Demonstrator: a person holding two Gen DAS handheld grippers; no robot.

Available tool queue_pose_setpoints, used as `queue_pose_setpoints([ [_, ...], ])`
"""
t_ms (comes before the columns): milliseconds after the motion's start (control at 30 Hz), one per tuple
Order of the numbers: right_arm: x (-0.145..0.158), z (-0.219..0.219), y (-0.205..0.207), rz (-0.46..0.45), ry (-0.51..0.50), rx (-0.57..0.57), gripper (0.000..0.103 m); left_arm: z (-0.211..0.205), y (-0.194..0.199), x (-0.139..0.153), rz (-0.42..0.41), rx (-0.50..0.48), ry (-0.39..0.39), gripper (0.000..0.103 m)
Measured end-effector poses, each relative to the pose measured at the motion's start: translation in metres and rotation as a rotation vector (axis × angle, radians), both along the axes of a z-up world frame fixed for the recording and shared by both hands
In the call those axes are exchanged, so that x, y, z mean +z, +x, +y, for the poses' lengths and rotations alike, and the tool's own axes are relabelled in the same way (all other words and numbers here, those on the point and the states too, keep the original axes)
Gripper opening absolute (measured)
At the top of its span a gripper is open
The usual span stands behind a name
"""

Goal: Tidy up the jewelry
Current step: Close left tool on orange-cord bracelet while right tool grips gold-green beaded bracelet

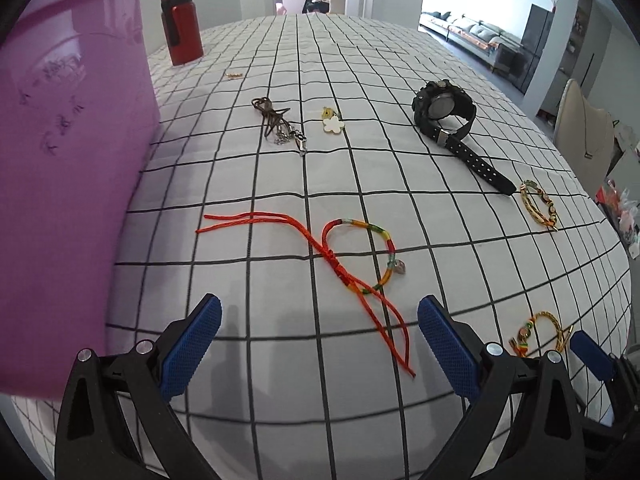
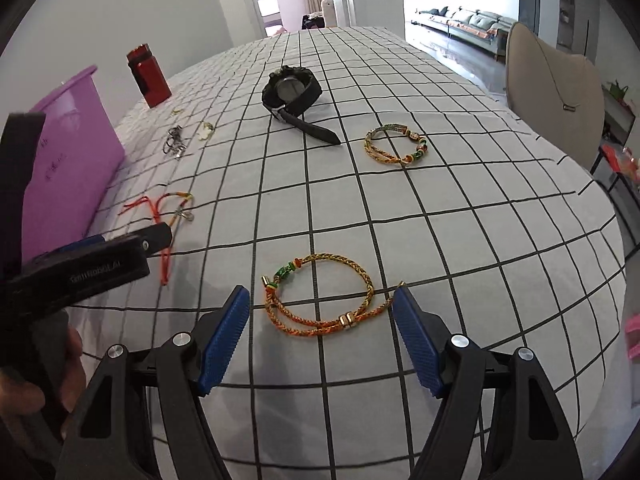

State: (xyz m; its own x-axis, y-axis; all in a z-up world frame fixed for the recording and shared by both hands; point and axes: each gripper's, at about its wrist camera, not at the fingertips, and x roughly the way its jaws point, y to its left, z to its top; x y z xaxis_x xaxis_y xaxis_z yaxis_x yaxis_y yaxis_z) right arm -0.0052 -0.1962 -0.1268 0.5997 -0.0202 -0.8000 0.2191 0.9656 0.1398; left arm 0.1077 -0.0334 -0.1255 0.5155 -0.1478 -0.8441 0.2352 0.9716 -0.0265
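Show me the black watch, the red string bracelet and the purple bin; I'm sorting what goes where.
Black watch [image 1: 440, 105]: left wrist view, on its dial.
Red string bracelet [image 1: 338, 269]: left wrist view, on the knot.
Purple bin [image 1: 72, 160]: left wrist view, on its side wall.

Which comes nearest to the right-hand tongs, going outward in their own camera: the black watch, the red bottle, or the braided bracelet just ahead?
1. Braided bracelet, right between the open tongs.
2. Black watch, farther up the table, centre.
3. Red bottle, far left, farthest.
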Motion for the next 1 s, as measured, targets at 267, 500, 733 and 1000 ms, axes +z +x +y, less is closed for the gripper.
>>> queue_pose_setpoints([
  [267, -0.007, 0.002, 0.008, 0.009, -0.054, -0.02, 0.071, -0.007, 0.015, -0.013, 0.013, -0.033, 0.008, 0.097],
  [500, -0.01, 0.008, 0.011, -0.003, -0.11, -0.017, 0.071, -0.012, 0.023, -0.015, -0.007, -0.053, 0.027, 0.097],
  [733, -0.011, 0.009, 0.012, 0.003, -0.128, -0.011, 0.07, -0.018, 0.022, -0.013, -0.03, -0.092, 0.022, 0.088],
  [1000, -0.008, 0.015, 0.011, -0.009, -0.147, 0.023, 0.034, -0.022, 0.013, -0.007, -0.059, -0.133, 0.008, 0.028],
])
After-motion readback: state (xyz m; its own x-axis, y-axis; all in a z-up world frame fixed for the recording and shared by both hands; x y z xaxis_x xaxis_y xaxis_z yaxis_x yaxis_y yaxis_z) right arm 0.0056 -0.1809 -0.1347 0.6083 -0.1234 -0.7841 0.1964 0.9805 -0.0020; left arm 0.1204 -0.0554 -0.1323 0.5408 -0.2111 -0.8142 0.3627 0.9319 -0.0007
